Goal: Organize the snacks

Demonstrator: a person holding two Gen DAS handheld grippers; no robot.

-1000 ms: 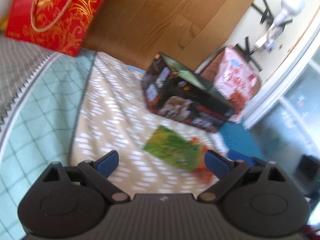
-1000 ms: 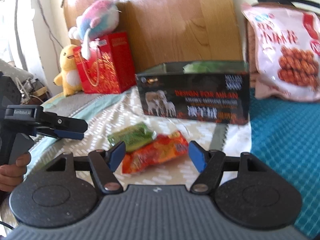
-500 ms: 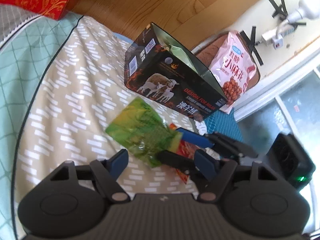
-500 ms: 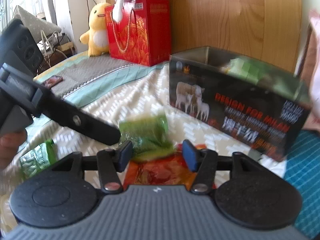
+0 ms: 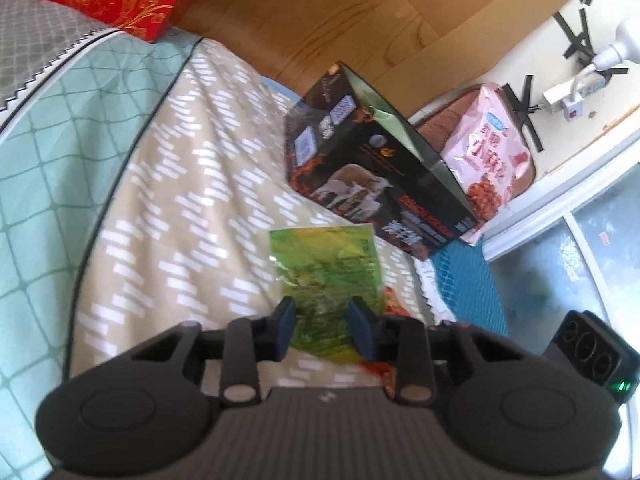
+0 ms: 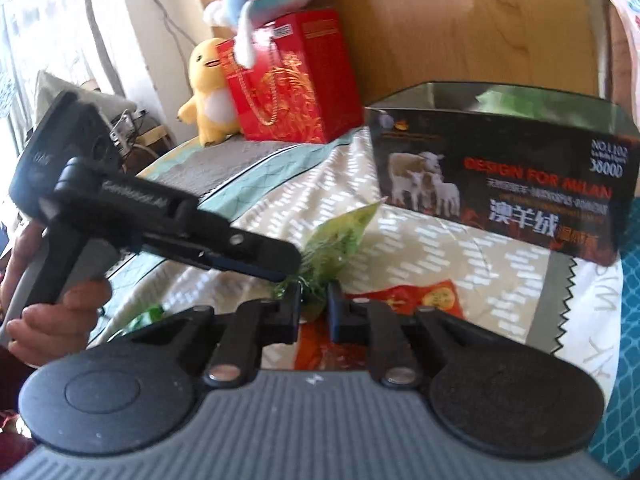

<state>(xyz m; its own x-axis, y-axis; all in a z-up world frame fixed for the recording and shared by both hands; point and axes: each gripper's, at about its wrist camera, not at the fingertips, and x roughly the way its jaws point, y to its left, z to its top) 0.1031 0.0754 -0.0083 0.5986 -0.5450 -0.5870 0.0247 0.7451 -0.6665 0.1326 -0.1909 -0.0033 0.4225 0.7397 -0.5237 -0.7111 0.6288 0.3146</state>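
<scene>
both tongs have just been closing: left tongs point(image 5: 322, 334) clamp the green packet point(image 5: 326, 276), right tongs point(image 6: 314, 312) grip the red packet point(image 6: 404, 300); next, the box point(image 6: 500, 184).

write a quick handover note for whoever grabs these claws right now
left claw: has just closed, shut on the green packet lying on the bed cover.
right claw: has just closed, shut at the near end of the red packet, where the green one overlaps; which it pinches is unclear.
black box: open-topped, behind both packets, something green already inside.
Left to do: probably lift both packets into the box; a second green packet lies further left.
</scene>
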